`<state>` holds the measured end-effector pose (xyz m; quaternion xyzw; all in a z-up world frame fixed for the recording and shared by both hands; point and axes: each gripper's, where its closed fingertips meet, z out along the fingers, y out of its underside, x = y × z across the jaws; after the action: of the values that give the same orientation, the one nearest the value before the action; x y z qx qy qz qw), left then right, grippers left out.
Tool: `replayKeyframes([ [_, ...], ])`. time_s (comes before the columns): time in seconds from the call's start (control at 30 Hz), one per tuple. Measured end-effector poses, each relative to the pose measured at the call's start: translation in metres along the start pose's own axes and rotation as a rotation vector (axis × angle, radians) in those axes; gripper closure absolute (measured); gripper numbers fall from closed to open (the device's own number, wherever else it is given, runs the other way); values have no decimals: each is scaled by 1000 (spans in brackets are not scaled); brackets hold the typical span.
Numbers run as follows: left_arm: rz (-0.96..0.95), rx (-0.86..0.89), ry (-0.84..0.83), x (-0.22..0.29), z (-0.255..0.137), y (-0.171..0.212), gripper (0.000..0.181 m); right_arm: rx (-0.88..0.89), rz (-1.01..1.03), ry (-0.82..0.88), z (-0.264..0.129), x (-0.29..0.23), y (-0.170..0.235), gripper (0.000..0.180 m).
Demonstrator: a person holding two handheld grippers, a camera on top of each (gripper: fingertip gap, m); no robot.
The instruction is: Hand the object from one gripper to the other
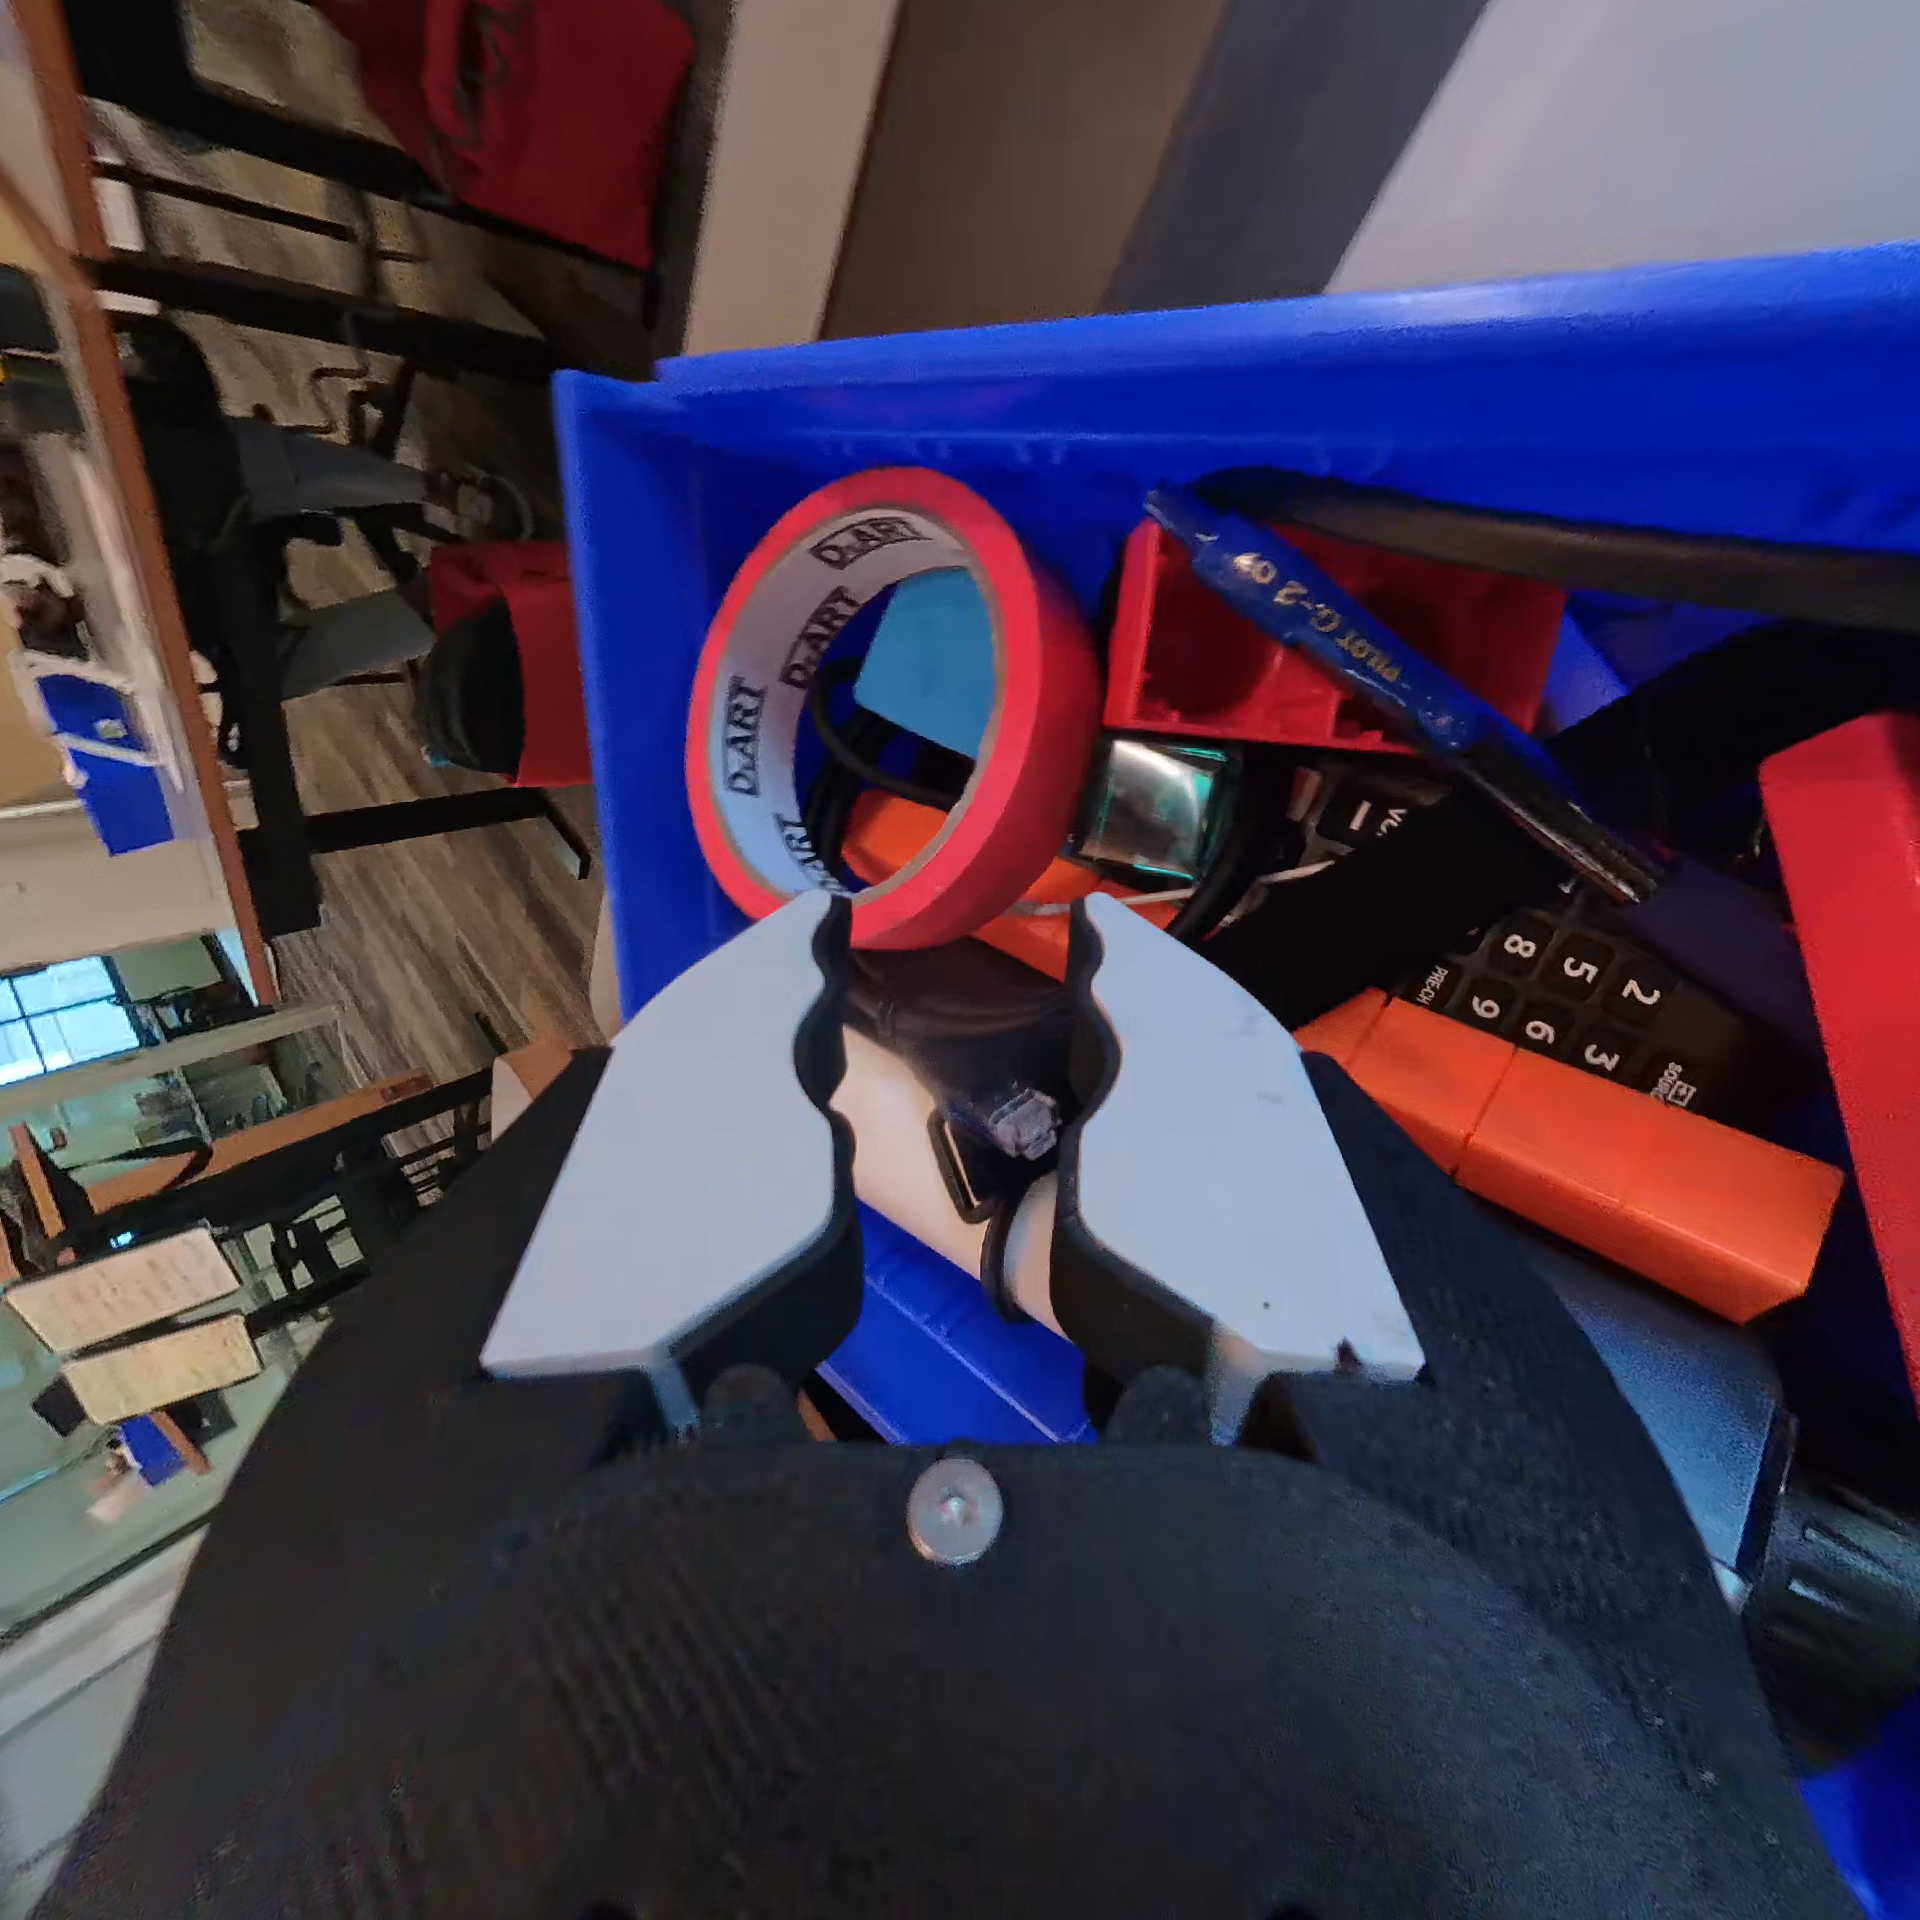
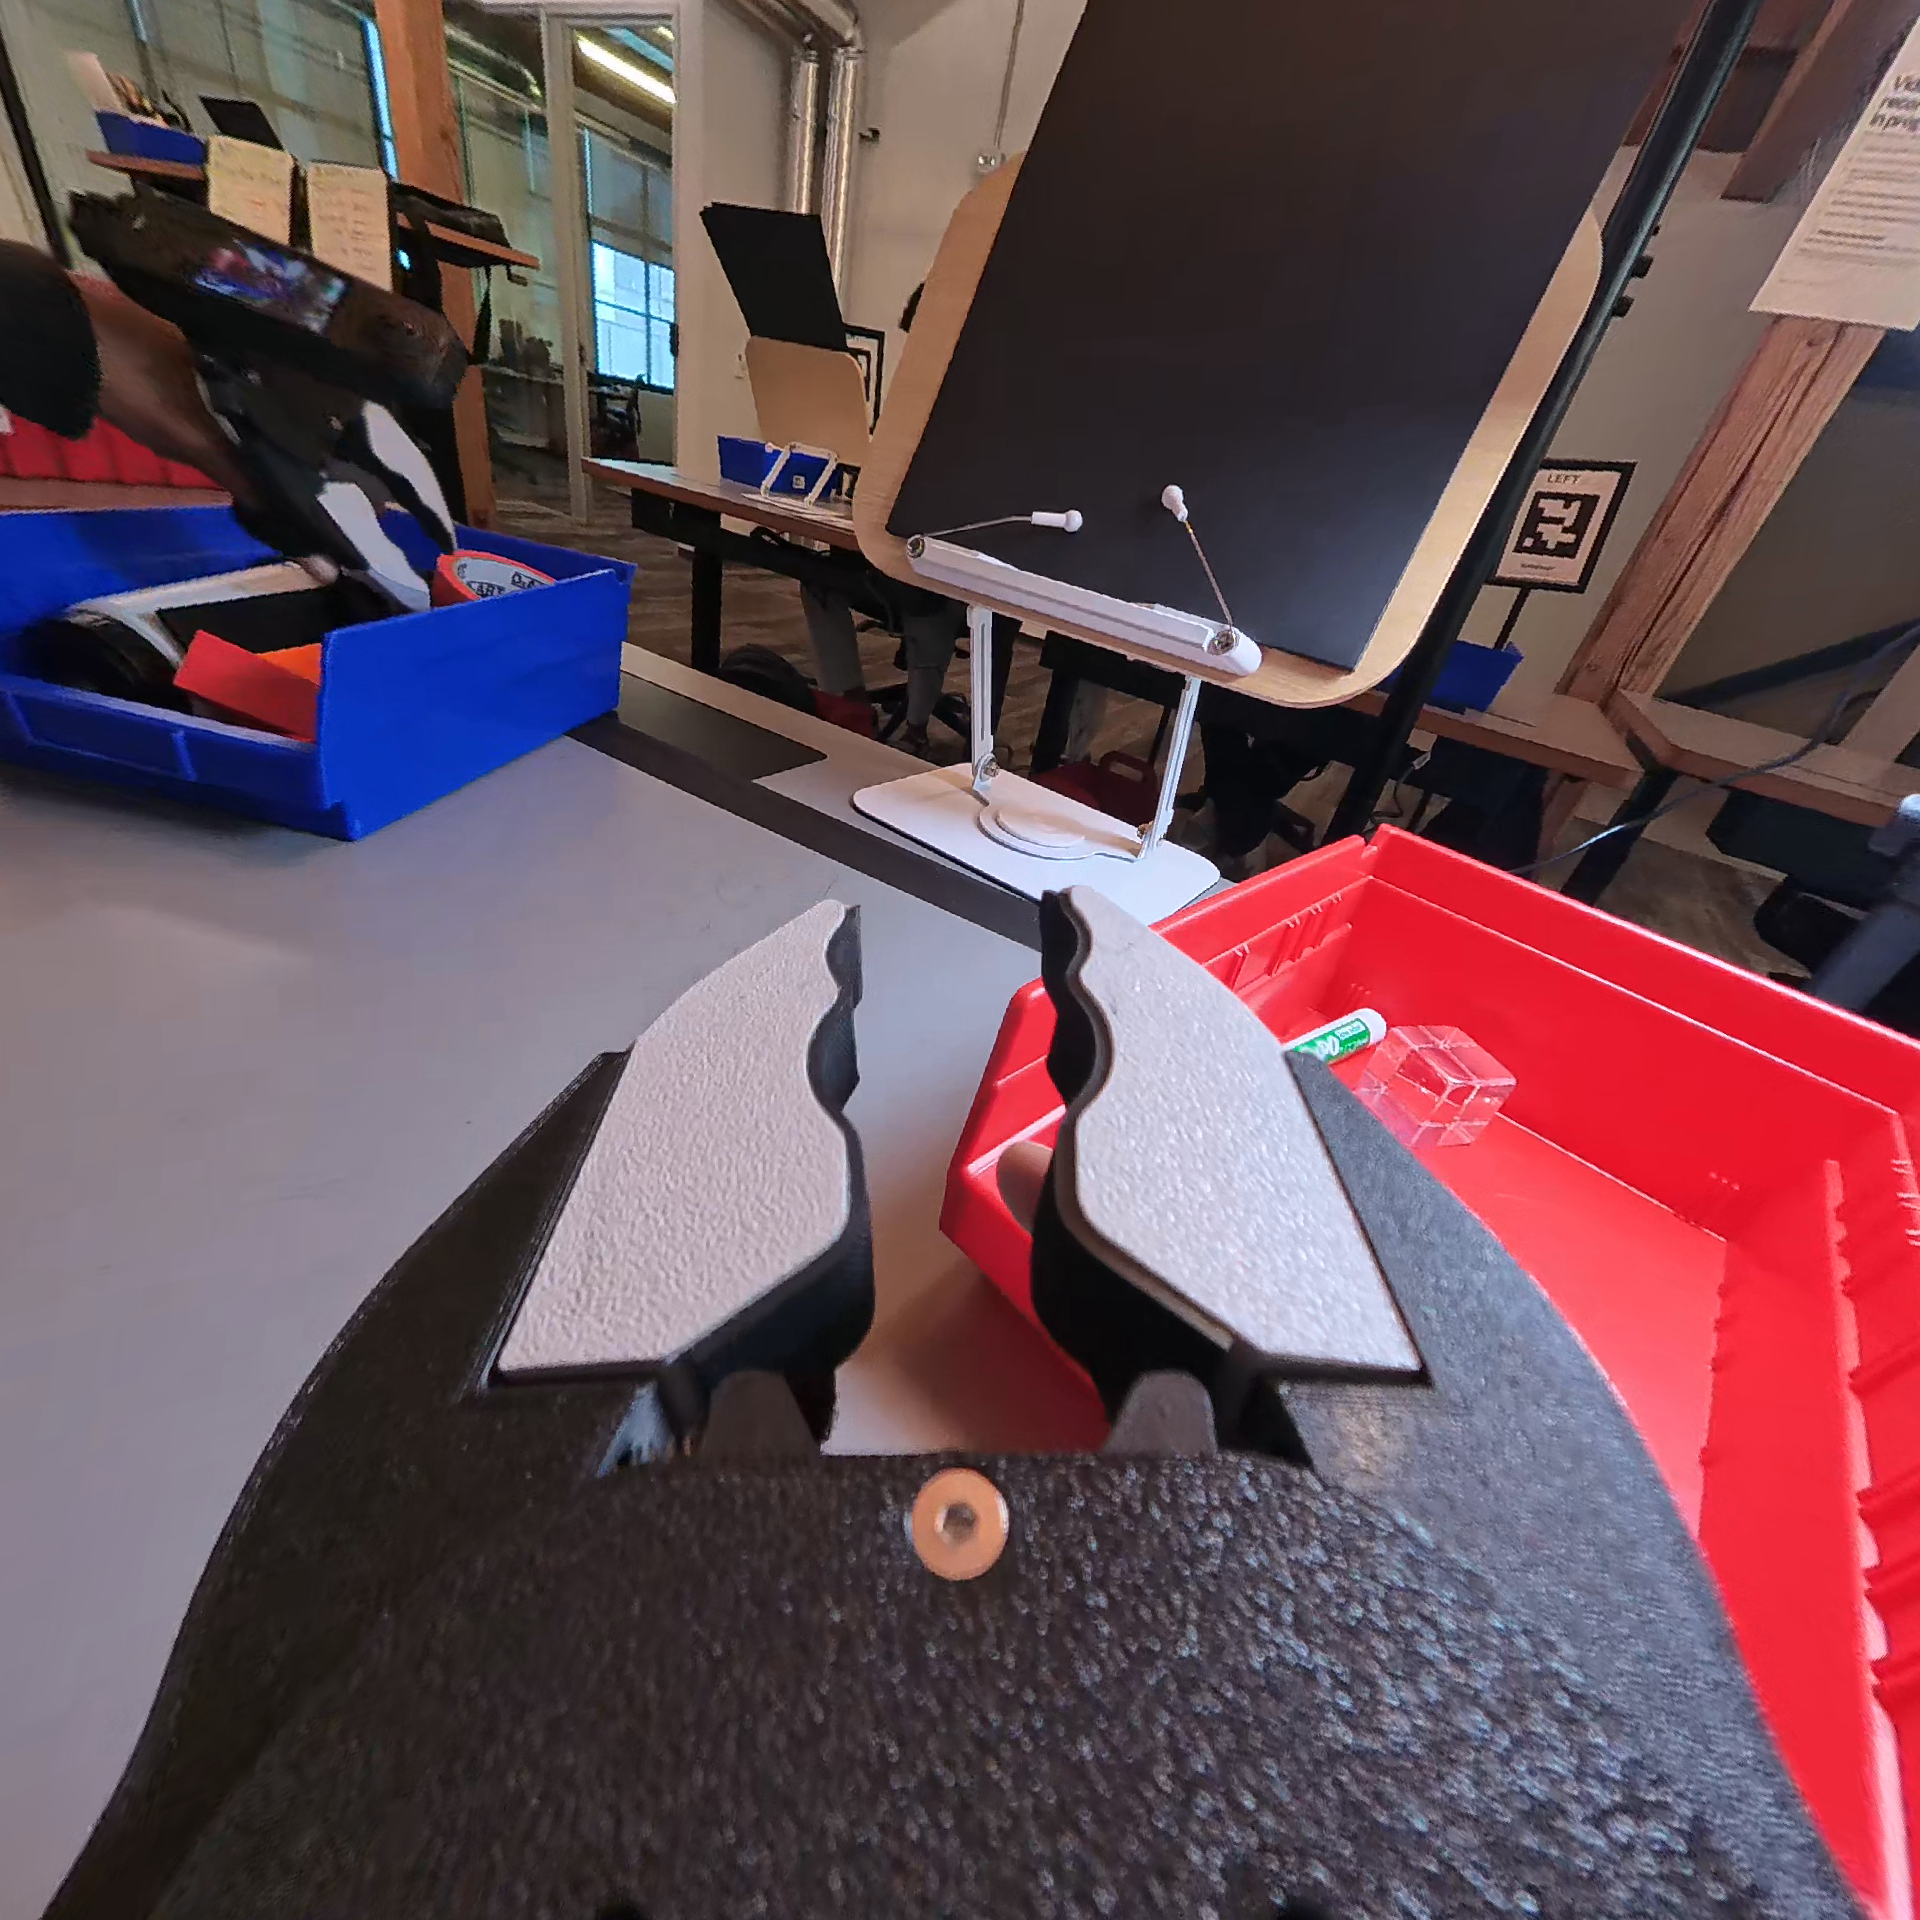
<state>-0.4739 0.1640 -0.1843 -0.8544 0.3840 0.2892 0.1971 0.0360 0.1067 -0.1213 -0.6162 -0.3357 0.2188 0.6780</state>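
Only the right claw (image 2: 951,925) sees the clear cube (image 2: 1434,1084).

Ahead of the left hand-held gripper (image 1: 956,914), a red tape roll (image 1: 894,707) is showing a matt outside and a paper core inside the glossy blue plastic bin (image 1: 1247,416). Beside the right hand-held gripper (image 2: 951,914), whose grey plates are looking rough and grainy, a clear glossy cube (image 2: 1434,1086) is lying in a shiny red plastic bin (image 2: 1558,1247) on the smooth matt bench (image 2: 312,1039).
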Motion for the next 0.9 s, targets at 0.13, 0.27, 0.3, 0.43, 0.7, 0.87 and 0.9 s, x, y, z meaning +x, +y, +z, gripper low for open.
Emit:
replayKeyframes([
  [0.13, 125, -96, 71, 7, 11, 1, 140, -16, 12, 1, 2, 1, 5, 146],
  [0.27, 222, -188, 136, 9, 19, 1, 144, -31, 12, 4, 3, 2, 10, 147],
  [0.3, 242, -211, 153, 9, 20, 2, 145, -35, 13, 4, 3, 2, 11, 147],
  [0.43, 293, -267, 210, 9, 23, 4, 152, -49, 16, 3, 5, 2, 16, 147],
  [0.7, 374, -285, 235, 10, 22, 6, 161, -75, 18, -8, 7, 1, 24, 149],
  [0.87, 419, -291, 199, 3, 14, 9, 163, -74, 2, -21, 7, -4, 23, 151],
  [0.9, 423, -289, 193, 1, 11, 10, 164, -73, -2, -21, 7, -4, 23, 152],
])
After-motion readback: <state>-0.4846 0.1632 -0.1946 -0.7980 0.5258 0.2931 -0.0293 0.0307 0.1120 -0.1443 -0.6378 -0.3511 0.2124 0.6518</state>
